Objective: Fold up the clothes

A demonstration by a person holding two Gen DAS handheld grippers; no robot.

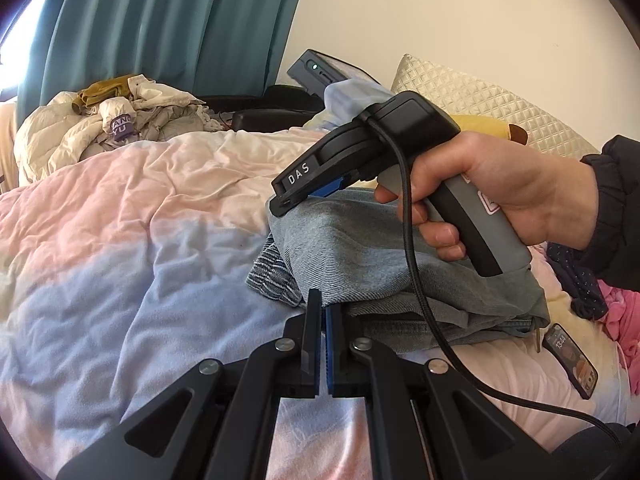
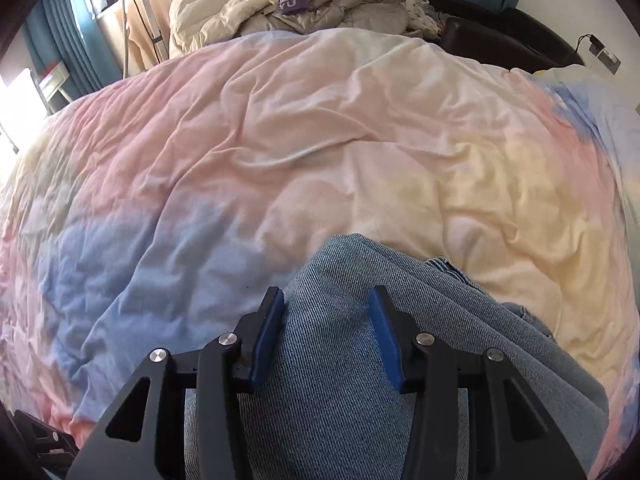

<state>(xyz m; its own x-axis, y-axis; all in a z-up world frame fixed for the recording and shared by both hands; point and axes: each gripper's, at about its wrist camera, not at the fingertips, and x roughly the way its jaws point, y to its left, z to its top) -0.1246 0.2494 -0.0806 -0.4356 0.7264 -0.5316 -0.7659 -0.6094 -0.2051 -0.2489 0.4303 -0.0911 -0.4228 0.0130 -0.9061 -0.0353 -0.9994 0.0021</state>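
A folded stack of light blue jeans (image 1: 360,248) lies on the pastel duvet (image 1: 140,220). My left gripper (image 1: 322,304) is shut, its tips touching the stack's near edge, and I see no cloth between them. A hand (image 1: 500,200) holds my right gripper (image 1: 286,200) on top of the stack. In the right wrist view the right gripper (image 2: 326,300) is open, its blue pads (image 2: 384,332) spread over the denim (image 2: 340,380) beneath, while the duvet (image 2: 320,140) fills the view beyond.
A phone (image 1: 570,362) lies on the bed right of the jeans, near pink clothing (image 1: 618,312) and a dark garment (image 1: 576,276). A quilted pillow (image 1: 480,100) sits behind the hand. A heap of cream jackets (image 1: 108,128) (image 2: 288,4) is piled beyond the far side.
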